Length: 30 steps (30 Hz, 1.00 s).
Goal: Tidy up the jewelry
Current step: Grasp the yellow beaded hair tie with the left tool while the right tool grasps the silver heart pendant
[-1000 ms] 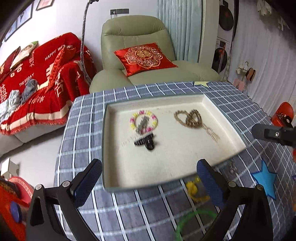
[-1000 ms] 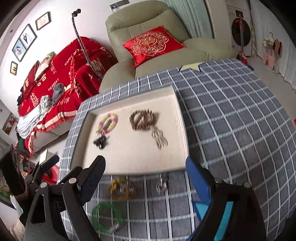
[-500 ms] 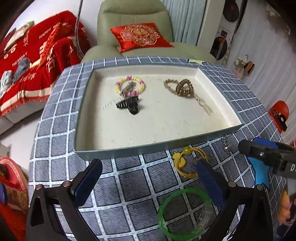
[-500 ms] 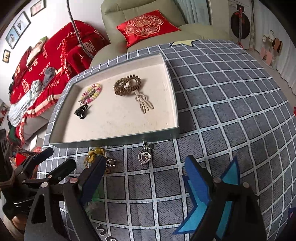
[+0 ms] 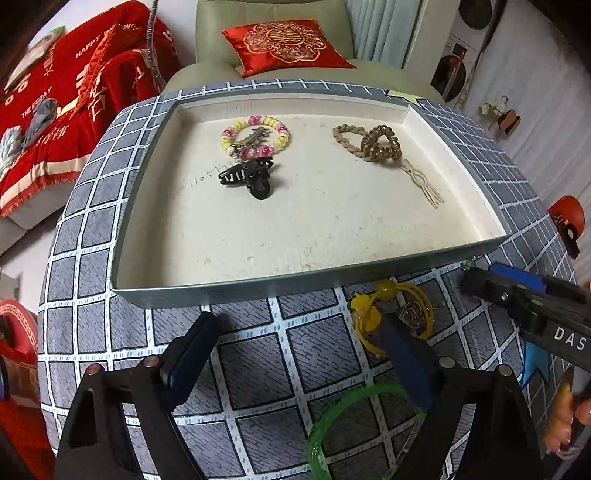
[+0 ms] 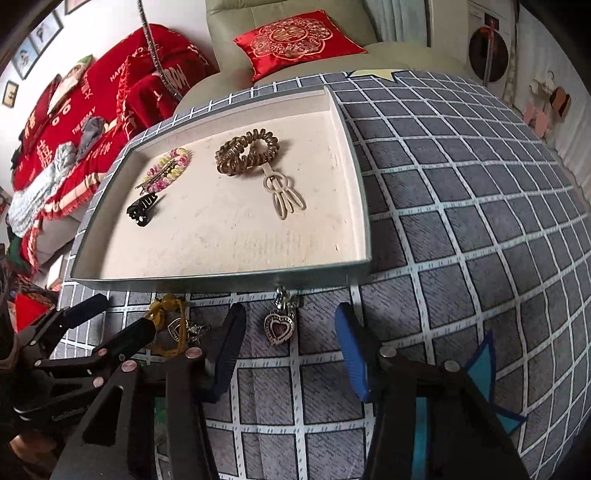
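A shallow tray on the checked tablecloth holds a pink-and-yellow bead bracelet, a black claw clip, a brown coil hair tie and a beige clip. In front of the tray lie a yellow cord bracelet, a green bangle and a silver heart pendant. My left gripper is open over the cloth, its right finger beside the yellow bracelet. My right gripper straddles the heart pendant; its jaws are closing, and the pads stand apart from it.
A blue star patch is on the cloth at the right. The right gripper shows at the right of the left wrist view. Beyond the table stand a green armchair with a red cushion and a red-covered sofa.
Both grippers have sunk toward the cloth in front of the tray. The right jaws have narrowed, with the heart pendant now between them. The left jaws stay wide.
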Each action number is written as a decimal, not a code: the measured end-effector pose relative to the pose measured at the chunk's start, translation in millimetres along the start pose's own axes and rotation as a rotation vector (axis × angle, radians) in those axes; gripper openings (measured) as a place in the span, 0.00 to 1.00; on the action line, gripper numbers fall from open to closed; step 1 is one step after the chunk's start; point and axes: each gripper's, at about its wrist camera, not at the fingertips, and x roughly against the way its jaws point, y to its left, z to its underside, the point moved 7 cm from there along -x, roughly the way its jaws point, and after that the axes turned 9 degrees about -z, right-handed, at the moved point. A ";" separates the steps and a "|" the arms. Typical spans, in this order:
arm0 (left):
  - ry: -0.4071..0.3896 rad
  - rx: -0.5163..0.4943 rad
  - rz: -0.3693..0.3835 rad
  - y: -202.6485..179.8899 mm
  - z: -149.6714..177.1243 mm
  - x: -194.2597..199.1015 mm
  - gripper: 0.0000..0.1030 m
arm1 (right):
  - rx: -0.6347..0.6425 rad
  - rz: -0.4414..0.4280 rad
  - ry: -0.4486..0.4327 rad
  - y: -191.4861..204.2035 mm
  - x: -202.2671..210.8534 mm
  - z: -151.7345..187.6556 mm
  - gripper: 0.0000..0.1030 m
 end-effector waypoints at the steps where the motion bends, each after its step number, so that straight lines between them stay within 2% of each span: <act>1: 0.001 -0.002 0.003 -1.0 0.1 0.2 0.97 | 0.006 0.005 0.000 1.0 -0.7 -0.4 0.51; 5: 0.008 -0.034 -0.018 -6.0 0.4 -0.1 0.94 | 0.050 0.037 0.000 6.4 -3.8 -0.8 0.50; 7: -0.001 -0.069 -0.053 -9.3 -0.2 0.4 0.83 | 0.079 0.064 0.000 8.9 -5.4 -0.8 0.47; 12: -0.011 -0.125 -0.062 -21.2 -0.8 4.5 0.72 | 0.138 0.121 0.004 12.1 -7.8 -0.7 0.34; 14: -0.019 -0.149 -0.058 -25.6 -0.5 5.8 0.65 | 0.156 0.136 0.006 12.6 -7.8 -1.0 0.25; 16: -0.022 -0.168 -0.037 -30.2 -0.2 6.3 0.48 | 0.165 0.134 0.005 13.9 -8.0 -0.9 0.19; 17: -0.026 -0.180 -0.030 -33.5 0.2 7.0 0.43 | 0.166 0.136 0.005 13.9 -7.9 -1.1 0.18; 18: -0.032 -0.196 -0.029 -36.4 1.1 8.0 0.33 | 0.167 0.138 0.004 13.8 -8.0 -1.2 0.18; 21: -0.054 -0.220 -0.028 -40.4 2.5 9.4 0.33 | 0.159 0.134 0.000 13.3 -6.7 -0.3 0.18; 26: -0.070 -0.169 0.045 -34.0 3.5 15.2 0.32 | 0.142 0.108 -0.006 13.2 -2.1 3.6 0.18; 30: -0.098 -0.143 0.066 -28.1 2.0 25.1 0.32 | 0.127 0.086 -0.015 13.5 4.9 5.3 0.18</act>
